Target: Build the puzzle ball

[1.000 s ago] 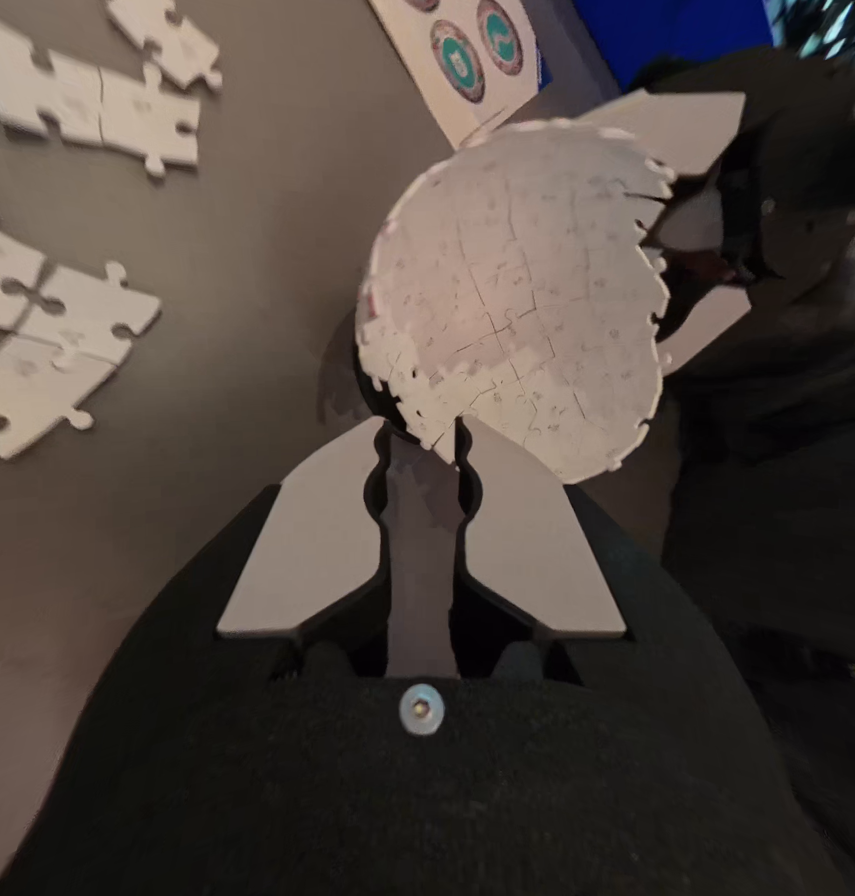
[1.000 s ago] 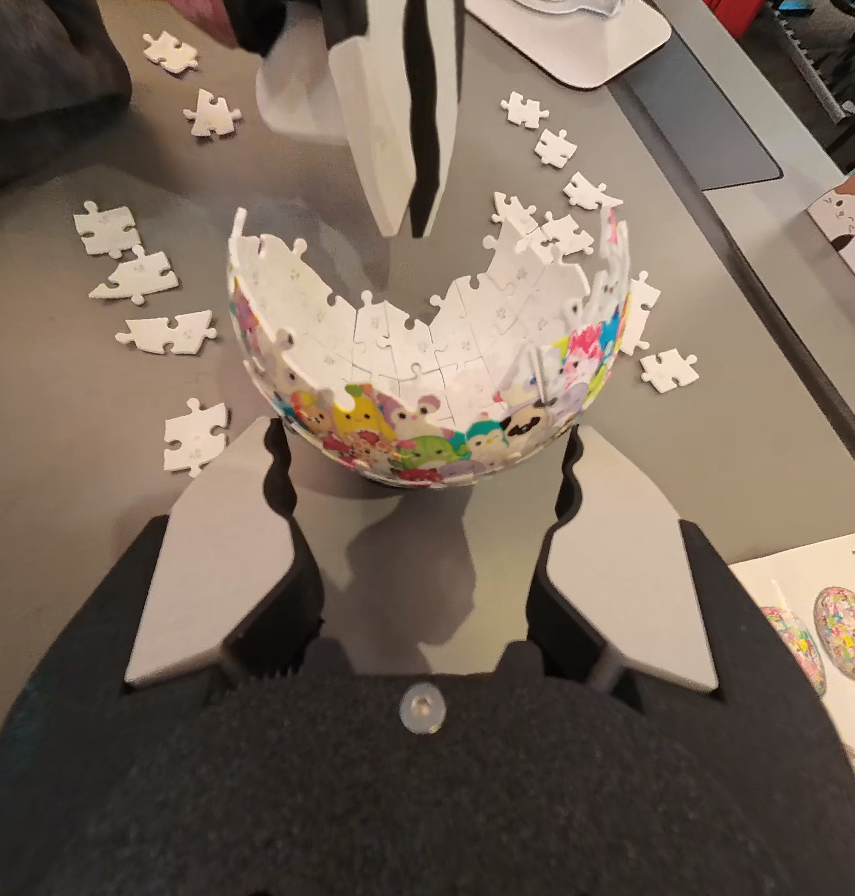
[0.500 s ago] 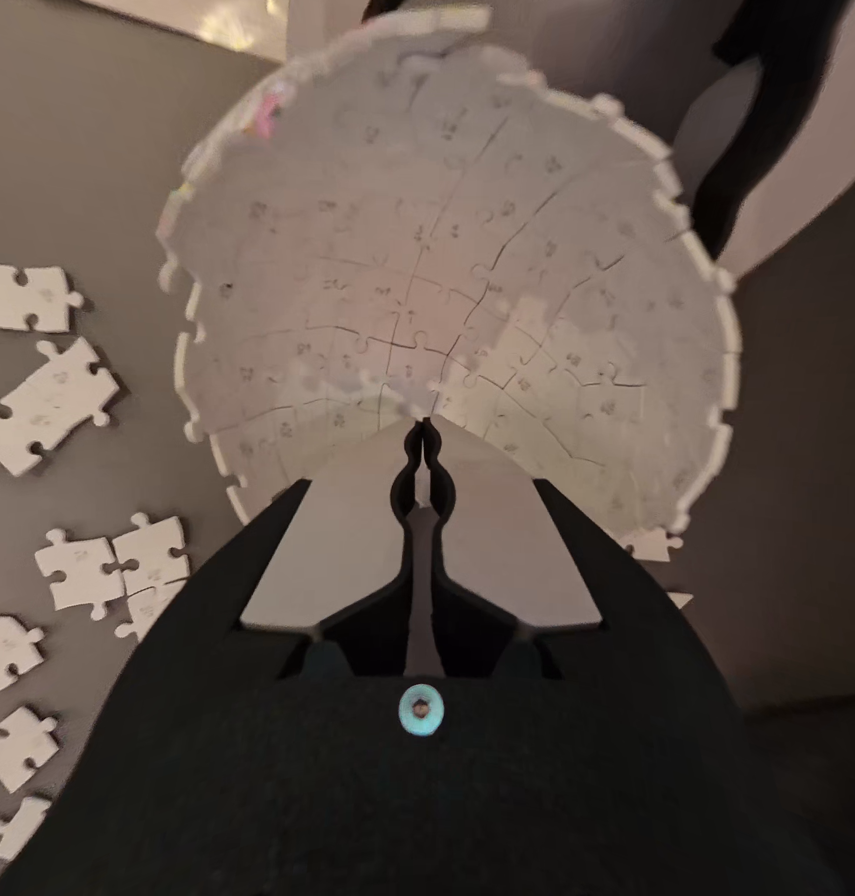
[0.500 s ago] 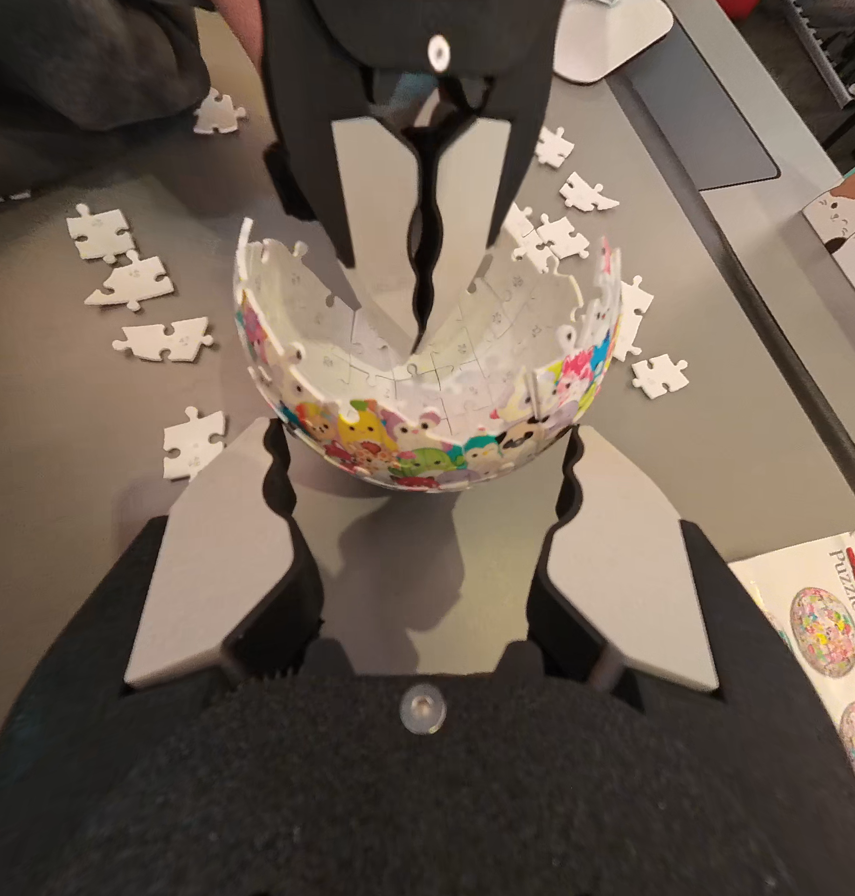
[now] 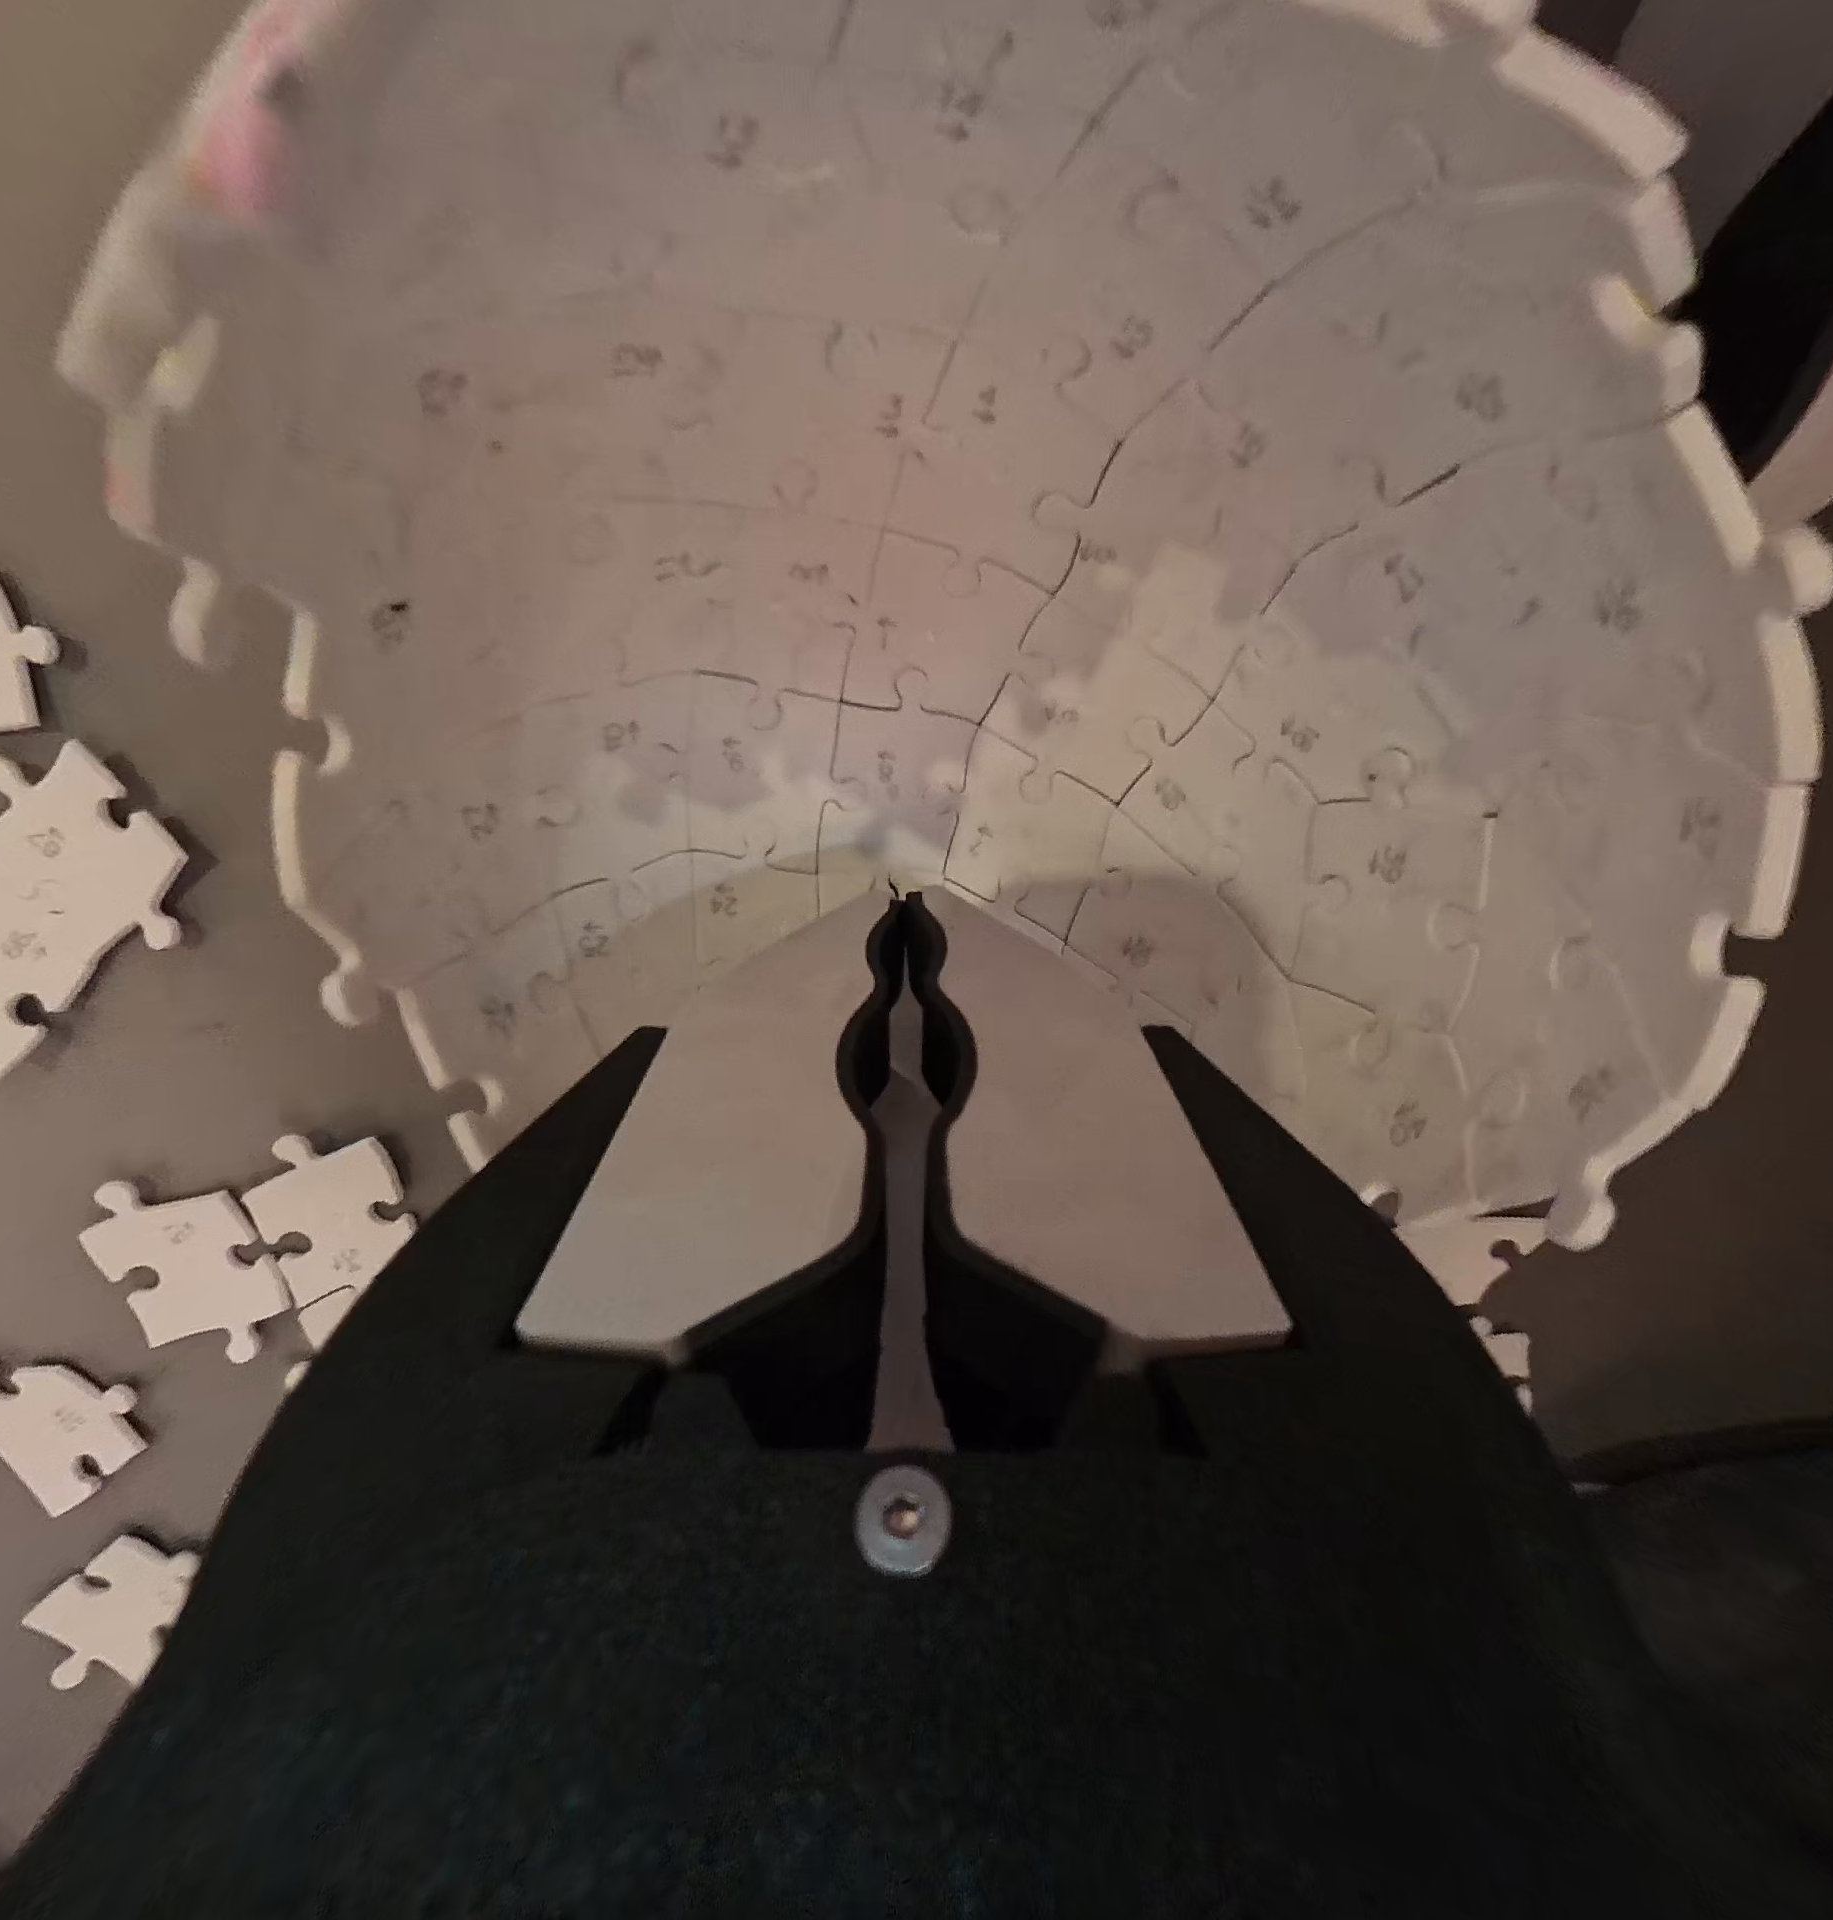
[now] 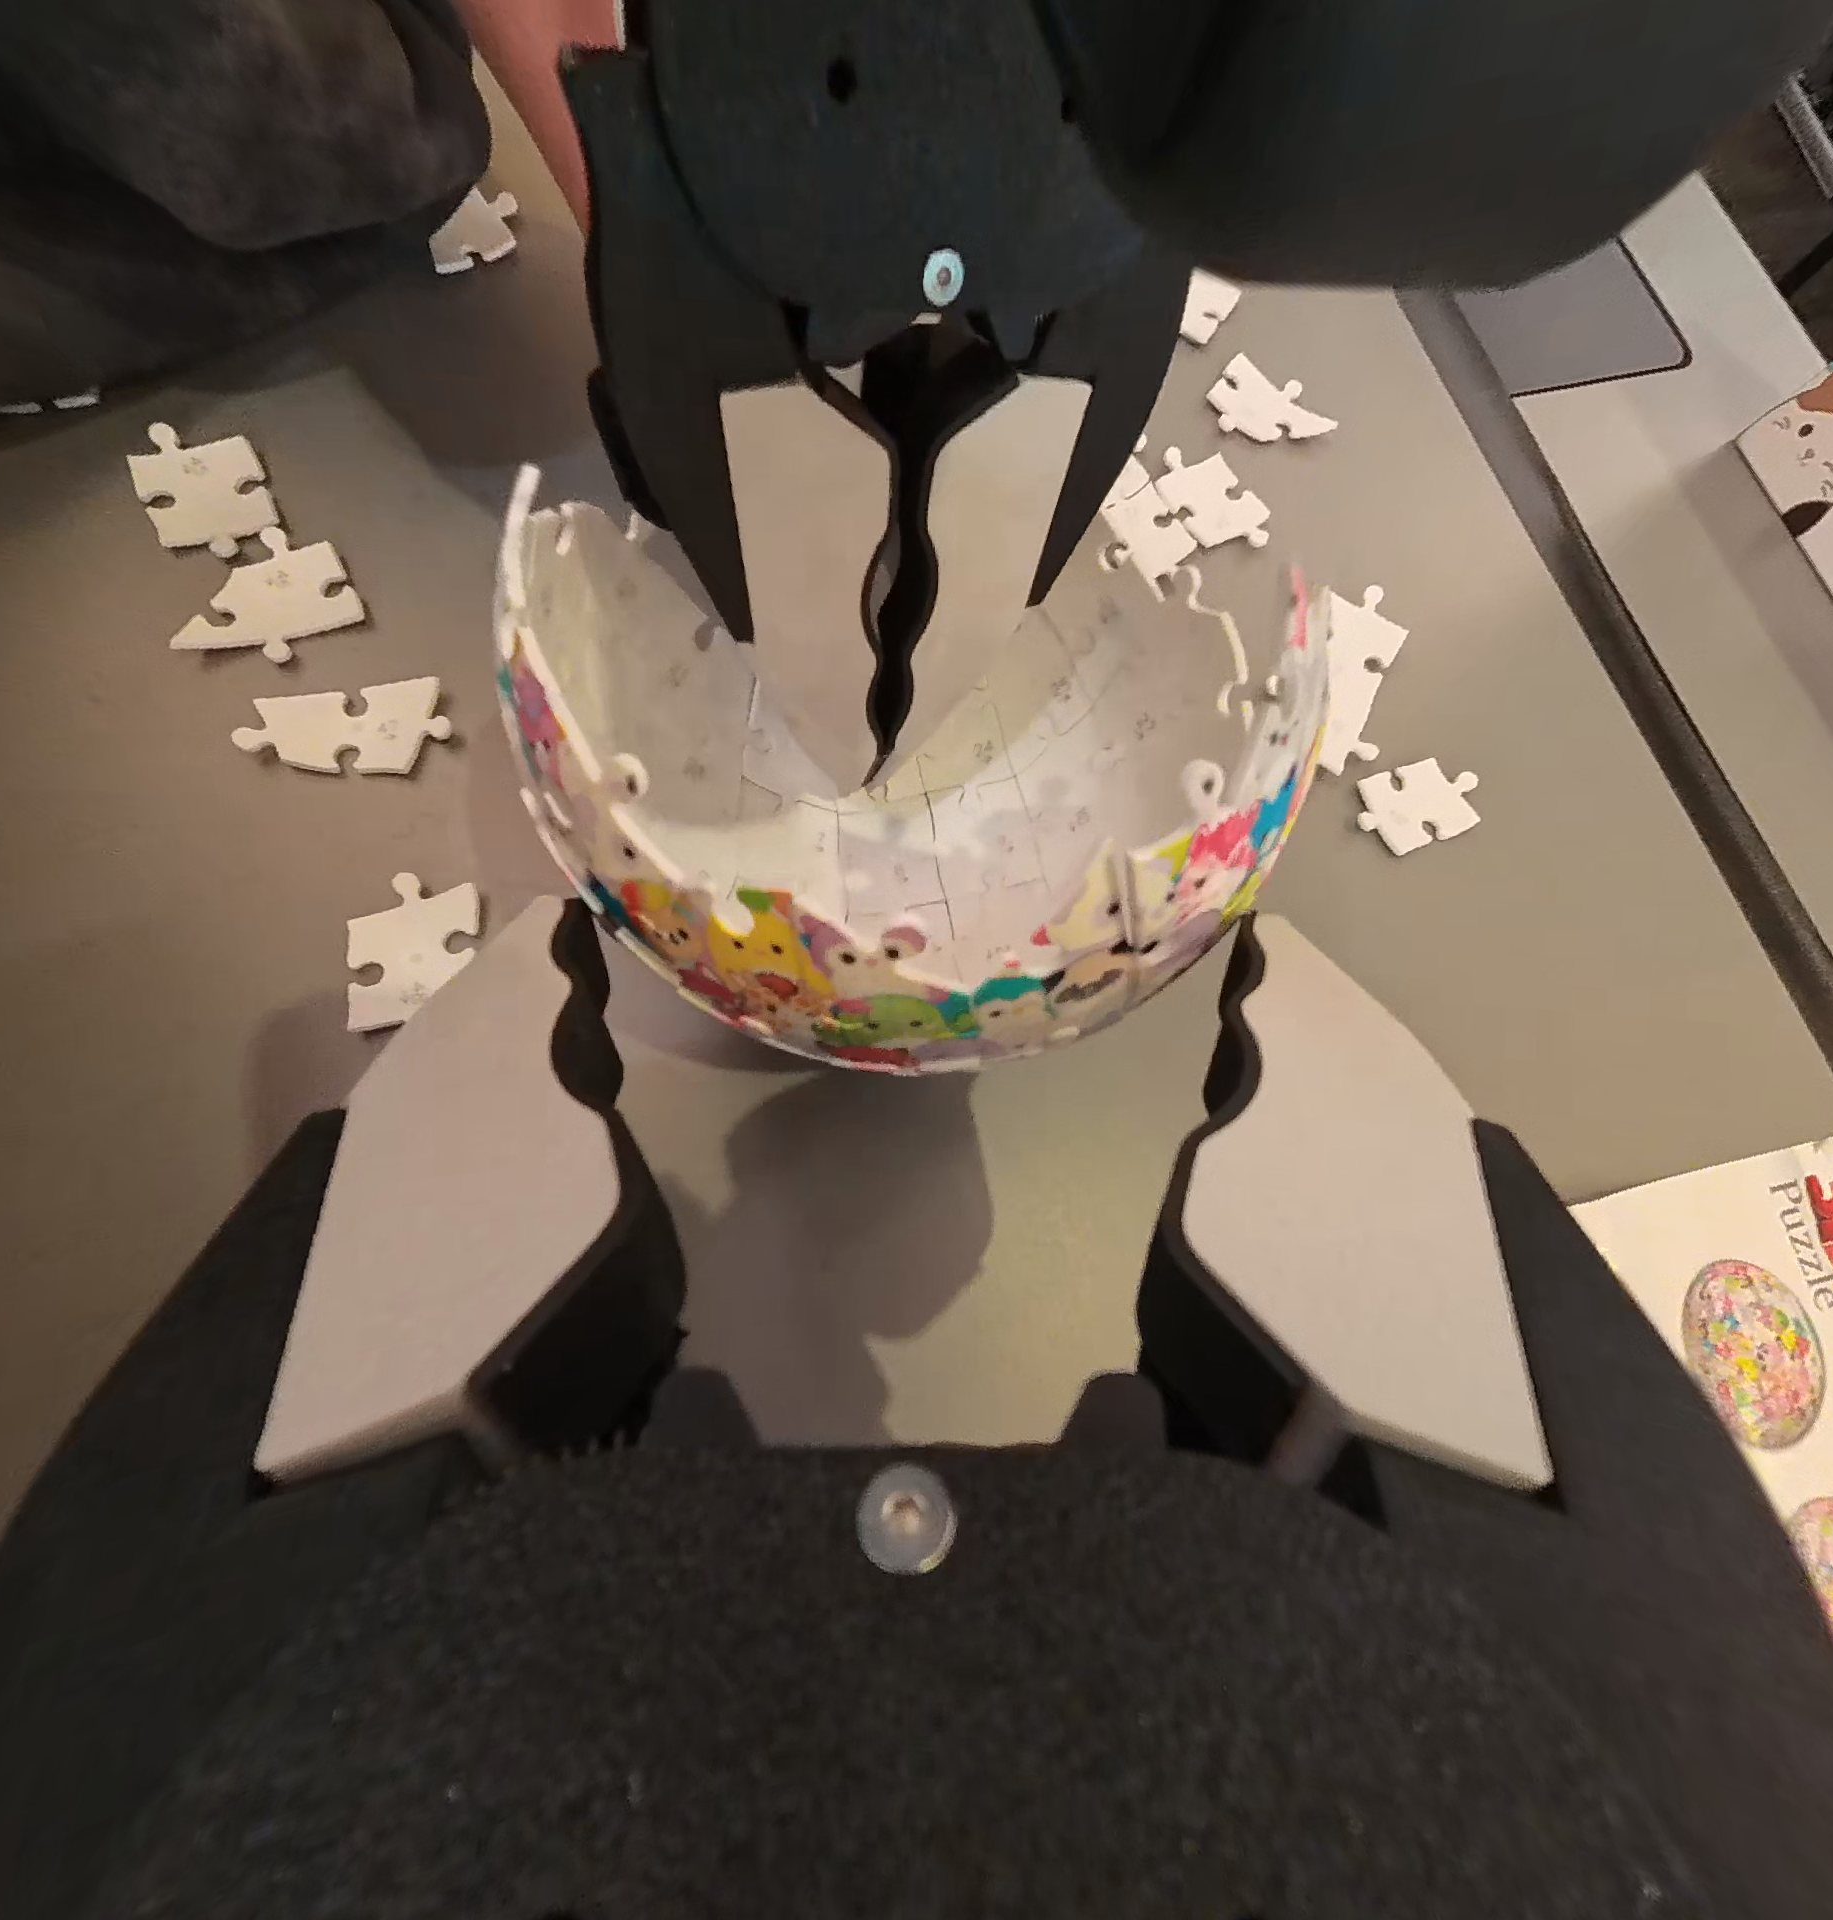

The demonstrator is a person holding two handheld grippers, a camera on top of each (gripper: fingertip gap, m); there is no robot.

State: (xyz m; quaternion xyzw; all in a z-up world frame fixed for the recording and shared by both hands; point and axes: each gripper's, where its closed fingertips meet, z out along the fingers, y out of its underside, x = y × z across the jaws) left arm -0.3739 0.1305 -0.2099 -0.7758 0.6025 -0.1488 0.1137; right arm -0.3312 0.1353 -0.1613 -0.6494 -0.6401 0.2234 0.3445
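Left tool [image 6: 876, 764], tips together, dips inside the half-built puzzle ball [image 6: 891, 987] on the grey surface [image 6: 112, 831]; right tool [image 6: 907, 966] gapes beside it. Loose white pieces [image 6: 346, 722] lie around.

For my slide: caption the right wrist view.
Shut left gripper dips into the half-built puzzle ball; open right gripper flanks it.

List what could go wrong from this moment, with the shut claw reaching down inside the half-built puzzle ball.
1. The left claw, shut, has its tips at the inner floor of the puzzle ball; pushing could pop a seam between pieces.
2. The ball sits on its rounded bottom on the table, and the open right claw flanks it without seeming to grip, so it may roll or tip.
3. Thin tabs along the rim could bend against the claw's body.
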